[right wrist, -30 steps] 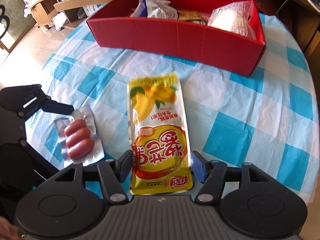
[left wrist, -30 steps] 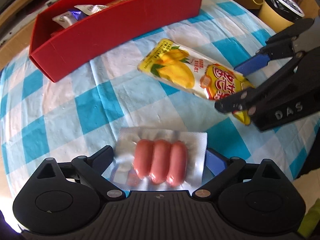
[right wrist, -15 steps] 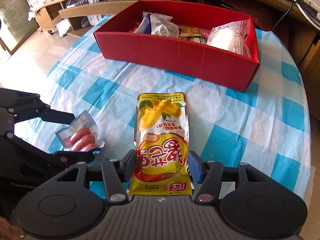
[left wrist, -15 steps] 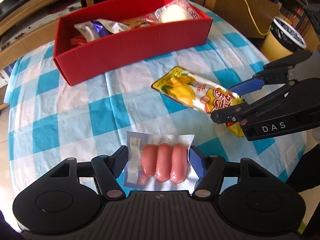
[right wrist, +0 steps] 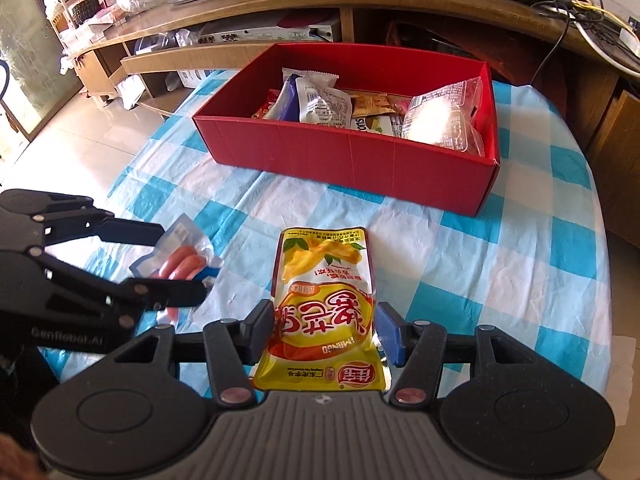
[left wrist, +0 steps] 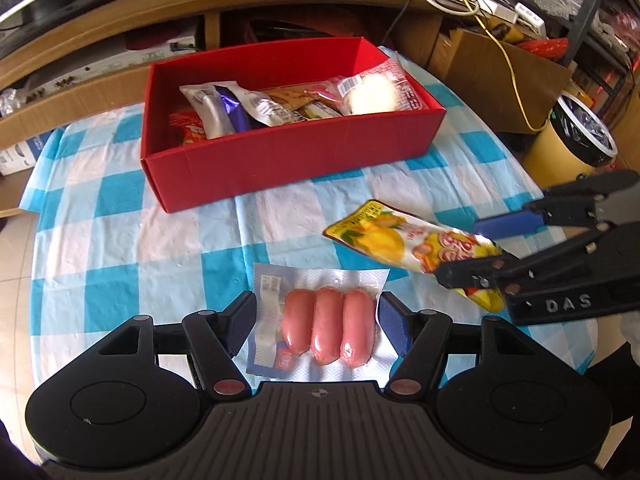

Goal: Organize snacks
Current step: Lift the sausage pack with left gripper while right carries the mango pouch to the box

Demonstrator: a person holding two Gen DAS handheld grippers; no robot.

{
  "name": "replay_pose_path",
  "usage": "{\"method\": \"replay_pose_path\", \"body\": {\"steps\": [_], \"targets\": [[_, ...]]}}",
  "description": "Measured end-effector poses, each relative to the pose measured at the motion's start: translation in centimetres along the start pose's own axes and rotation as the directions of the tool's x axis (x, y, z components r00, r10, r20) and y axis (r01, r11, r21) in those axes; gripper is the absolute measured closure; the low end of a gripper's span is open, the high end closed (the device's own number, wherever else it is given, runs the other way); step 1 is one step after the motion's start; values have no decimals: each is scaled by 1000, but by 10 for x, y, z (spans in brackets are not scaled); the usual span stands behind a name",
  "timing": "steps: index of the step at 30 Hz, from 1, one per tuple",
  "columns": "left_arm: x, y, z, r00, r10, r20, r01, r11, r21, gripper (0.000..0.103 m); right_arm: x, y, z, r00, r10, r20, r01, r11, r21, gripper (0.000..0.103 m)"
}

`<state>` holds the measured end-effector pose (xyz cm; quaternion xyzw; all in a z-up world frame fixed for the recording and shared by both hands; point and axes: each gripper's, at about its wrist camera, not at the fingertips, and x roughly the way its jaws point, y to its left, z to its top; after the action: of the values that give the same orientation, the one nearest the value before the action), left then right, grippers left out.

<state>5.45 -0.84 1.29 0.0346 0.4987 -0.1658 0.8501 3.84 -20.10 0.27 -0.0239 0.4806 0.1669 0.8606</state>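
Note:
A clear pack of three pink sausages [left wrist: 326, 326] is clamped between the pads of my left gripper [left wrist: 316, 320], lifted off the cloth. My right gripper [right wrist: 325, 330] is shut on a yellow mango-print snack pouch [right wrist: 322, 300], also raised above the table. In the left wrist view the right gripper [left wrist: 486, 250] holds the pouch [left wrist: 404, 240] at the right. The right wrist view shows the left gripper [right wrist: 178, 266] at the left with the sausage pack [right wrist: 180, 266]. Beyond both stands a red box [left wrist: 280, 160] [right wrist: 352, 156] with several wrapped snacks inside.
A blue-and-white checked cloth [left wrist: 140, 248] covers the round table. A yellow bin [left wrist: 568, 148] stands off the table's right side. A wooden shelf unit with cables [right wrist: 400, 4] runs behind the table.
Both grippers closed on their packs and rose off the cloth, each carrying its snack. The red box now shows lower and more fully in both views.

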Motion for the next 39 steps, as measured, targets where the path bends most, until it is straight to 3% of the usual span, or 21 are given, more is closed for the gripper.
{"method": "replay_pose_path", "body": {"steps": [8,17,20,23,25,30,39], "targets": [[5,-3,-4,999,-23,-25,23,1000,14,30,35,1,-10,992,-52,-114,49,999,-23,35],[2,1,-7,998,-49,-25,49,999,3,30,51,1,11,992,-75,-101,74,997,-11,26],[2,3,-6,998,-54,-26,53,999,-6,29,57,4,16,992,-65,-111,61,997,-36,17],[4,3,-7,998,-53,-34,53,999,-9,29,70,4,14,984,-101,-144,95,994,-54,18],[5,3,-7,998,-52,-37,52,999,-10,29,68,5,14,985,-118,-126,109,991,-71,27],[5,7,-6,998,-47,-35,46,999,-21,28,57,3,9,990,-64,-127,60,998,-36,39],[0,12,-2,999,-37,-9,36,998,-56,28,25,6,7,998,-23,-50,22,1000,-9,40]]}}
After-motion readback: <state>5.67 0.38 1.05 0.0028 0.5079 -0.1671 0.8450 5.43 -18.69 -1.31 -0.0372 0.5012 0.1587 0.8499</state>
